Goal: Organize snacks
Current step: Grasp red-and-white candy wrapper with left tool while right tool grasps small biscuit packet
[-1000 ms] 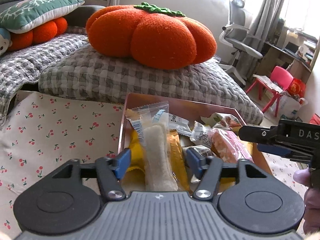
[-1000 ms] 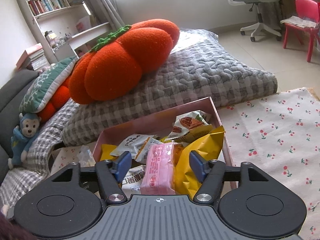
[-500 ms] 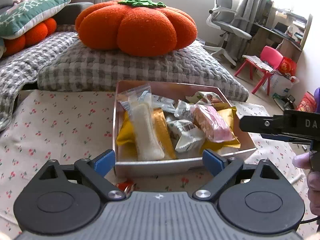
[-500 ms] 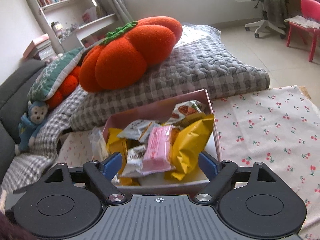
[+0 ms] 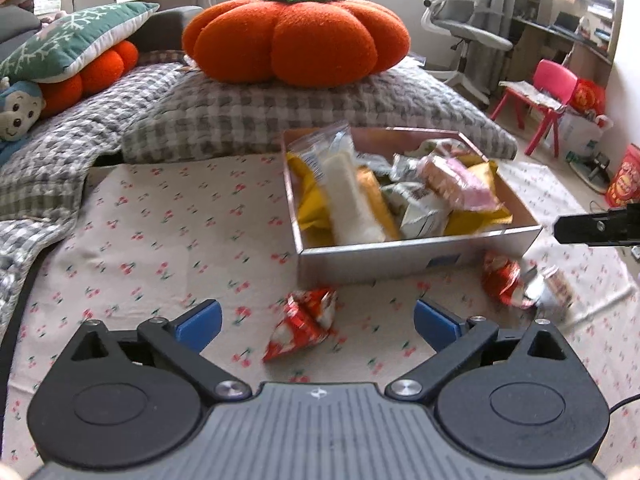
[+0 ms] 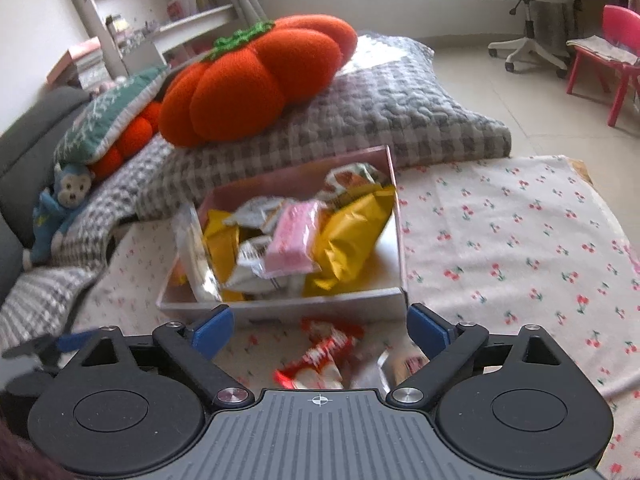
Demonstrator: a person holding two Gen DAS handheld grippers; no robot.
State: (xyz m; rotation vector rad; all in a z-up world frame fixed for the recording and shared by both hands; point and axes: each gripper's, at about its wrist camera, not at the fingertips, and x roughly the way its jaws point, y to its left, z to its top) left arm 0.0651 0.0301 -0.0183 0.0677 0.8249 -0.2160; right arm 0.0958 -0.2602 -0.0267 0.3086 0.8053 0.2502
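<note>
A pink box (image 5: 416, 254) (image 6: 280, 306) sits on the cherry-print cloth, full of snack packets: a long white bar (image 5: 350, 196), yellow bags (image 6: 348, 236), a pink packet (image 6: 292, 236). Loose on the cloth in front of the box lie a red packet (image 5: 302, 324), another red packet (image 5: 502, 278) (image 6: 324, 356) and a clear-wrapped snack (image 5: 554, 286) (image 6: 400, 364). My left gripper (image 5: 318, 322) is open and empty, just above the near red packet. My right gripper (image 6: 320, 326) is open and empty over the other red packet; its finger shows in the left wrist view (image 5: 596, 228).
A grey checked cushion (image 5: 304, 116) with an orange pumpkin pillow (image 5: 298, 36) lies behind the box. A green pillow (image 5: 72, 48) and a monkey toy (image 6: 64, 204) are at the left. An office chair (image 5: 460, 28) and a pink chair (image 5: 548, 88) stand far right.
Both grippers let go of their packets in the box, opened wide and pulled back. The loose red packets on the cloth in front of the box have come into view.
</note>
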